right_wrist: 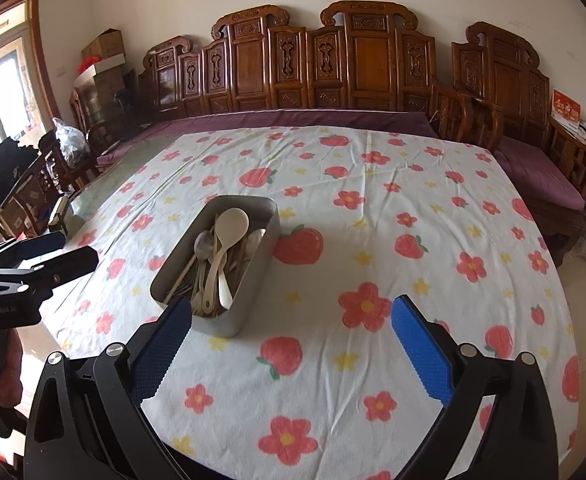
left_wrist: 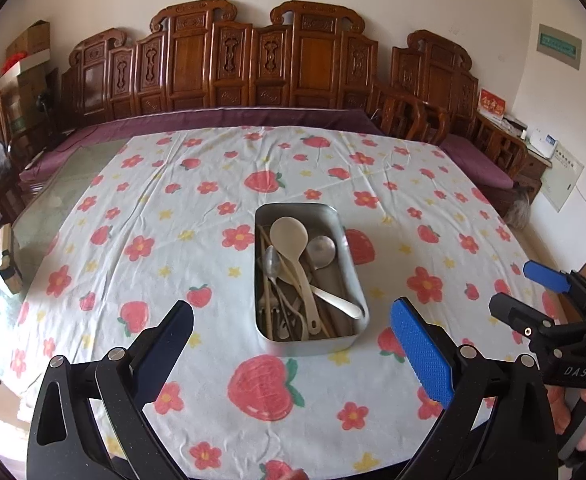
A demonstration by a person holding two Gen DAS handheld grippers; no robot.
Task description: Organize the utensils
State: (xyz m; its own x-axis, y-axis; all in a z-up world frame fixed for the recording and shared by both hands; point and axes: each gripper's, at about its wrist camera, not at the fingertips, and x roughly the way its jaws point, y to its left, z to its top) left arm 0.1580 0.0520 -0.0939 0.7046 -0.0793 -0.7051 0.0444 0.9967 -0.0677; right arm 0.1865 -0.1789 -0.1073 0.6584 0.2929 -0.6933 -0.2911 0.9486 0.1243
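Observation:
A metal tray (left_wrist: 335,343) stands on the strawberry-print tablecloth (left_wrist: 173,220) and holds several utensils: a cream rice paddle (left_wrist: 291,240), metal spoons (left_wrist: 321,250), chopsticks and forks. It also shows in the right wrist view (right_wrist: 253,276) with the paddle (right_wrist: 231,224) on top. My left gripper (left_wrist: 293,320) is open and empty, just in front of the tray. My right gripper (right_wrist: 291,316) is open and empty, near the tray's front right corner. Each gripper appears in the other's view: the right gripper (left_wrist: 533,292) and the left gripper (right_wrist: 53,254).
A carved wooden bench (left_wrist: 253,68) with a purple cushion runs behind the table. A small box (left_wrist: 7,256) sits on the bare glass at the table's left edge. Wooden chairs (right_wrist: 41,188) stand at the left, and a side cabinet (left_wrist: 533,148) at the right.

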